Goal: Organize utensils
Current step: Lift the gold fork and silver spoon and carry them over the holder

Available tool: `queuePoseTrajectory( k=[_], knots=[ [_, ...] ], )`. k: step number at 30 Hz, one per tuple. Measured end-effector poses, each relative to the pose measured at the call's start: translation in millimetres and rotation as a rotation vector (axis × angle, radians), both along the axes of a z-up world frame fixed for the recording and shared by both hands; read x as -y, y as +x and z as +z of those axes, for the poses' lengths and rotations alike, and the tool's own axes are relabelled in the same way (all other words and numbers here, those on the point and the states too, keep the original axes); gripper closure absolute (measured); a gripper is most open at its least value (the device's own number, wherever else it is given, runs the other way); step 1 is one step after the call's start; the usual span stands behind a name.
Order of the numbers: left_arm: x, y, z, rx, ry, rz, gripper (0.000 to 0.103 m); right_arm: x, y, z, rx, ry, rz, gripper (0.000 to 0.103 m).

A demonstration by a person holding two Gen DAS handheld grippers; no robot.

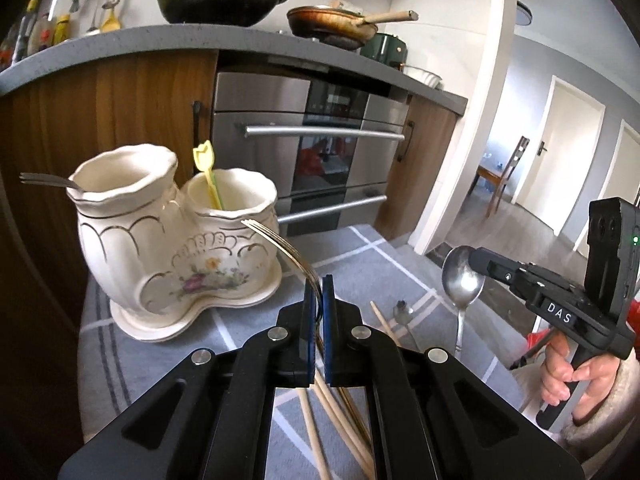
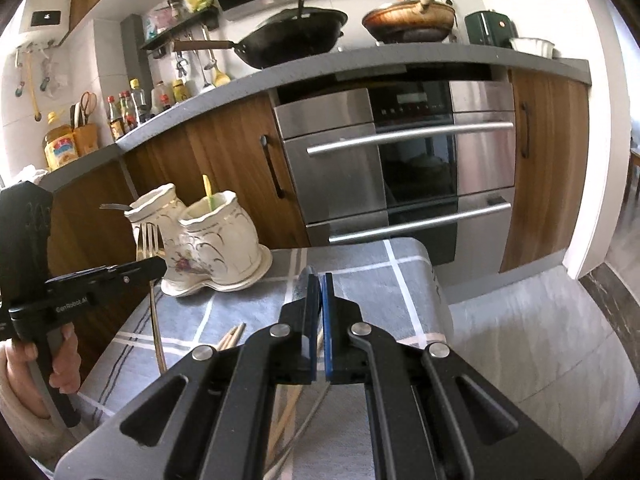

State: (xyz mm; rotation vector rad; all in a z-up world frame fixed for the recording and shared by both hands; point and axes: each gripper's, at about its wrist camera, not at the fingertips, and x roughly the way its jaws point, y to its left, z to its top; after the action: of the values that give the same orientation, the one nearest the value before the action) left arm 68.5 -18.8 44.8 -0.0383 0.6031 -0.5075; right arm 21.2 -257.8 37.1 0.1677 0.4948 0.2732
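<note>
My left gripper (image 1: 318, 286) is shut on a metal fork (image 1: 276, 240), gripped at the neck with its tines curving up toward the white ceramic double-pot holder (image 1: 172, 248). The holder's right pot holds a yellow tulip-topped pick (image 1: 208, 172); a small fork (image 1: 48, 180) leans out of the left pot. My right gripper (image 2: 321, 280) is shut on a large spoon (image 2: 302, 286), seen edge-on here; in the left wrist view the spoon (image 1: 464, 276) hangs from that gripper (image 1: 474, 260) with its bowl up. Both utensils are lifted off the cloth. Wooden chopsticks (image 1: 340, 420) lie beneath.
A grey checked cloth (image 2: 380, 280) covers the small table, whose far and right edges drop to the floor. A small spoon (image 1: 402, 312) lies on the cloth. Behind stand a steel oven (image 2: 400, 160) and wooden cabinets under a counter with two woks.
</note>
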Motion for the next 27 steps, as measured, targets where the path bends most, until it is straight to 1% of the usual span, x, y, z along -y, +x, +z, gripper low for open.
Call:
queuePoseTrajectory(
  k=[4, 8, 10, 15, 22, 27],
  knots=[
    [-4, -8, 8, 0.031, -0.003, -0.008, 0.100, -12, -9, 10, 0.063, -0.046, 0.005, 0.101],
    [-7, -16, 18, 0.090, 0.010, 0.001, 0.100, -27, -20, 17, 0.145, -0.117, 0.008, 0.101],
    [-9, -20, 23, 0.111, 0.013, 0.004, 0.100, -34, -23, 20, 0.166, -0.143, 0.009, 0.101],
    [-19, -28, 40, 0.169, 0.009, 0.015, 0.100, -43, -26, 38, 0.230, -0.164, 0.008, 0.101],
    [-40, -25, 76, 0.253, 0.004, 0.085, 0.100, -61, -8, 70, 0.296, -0.198, 0.019, 0.101],
    [-59, -15, 112, 0.310, 0.012, 0.144, 0.100, -75, 21, 95, 0.333, -0.189, 0.022, 0.101]
  ],
)
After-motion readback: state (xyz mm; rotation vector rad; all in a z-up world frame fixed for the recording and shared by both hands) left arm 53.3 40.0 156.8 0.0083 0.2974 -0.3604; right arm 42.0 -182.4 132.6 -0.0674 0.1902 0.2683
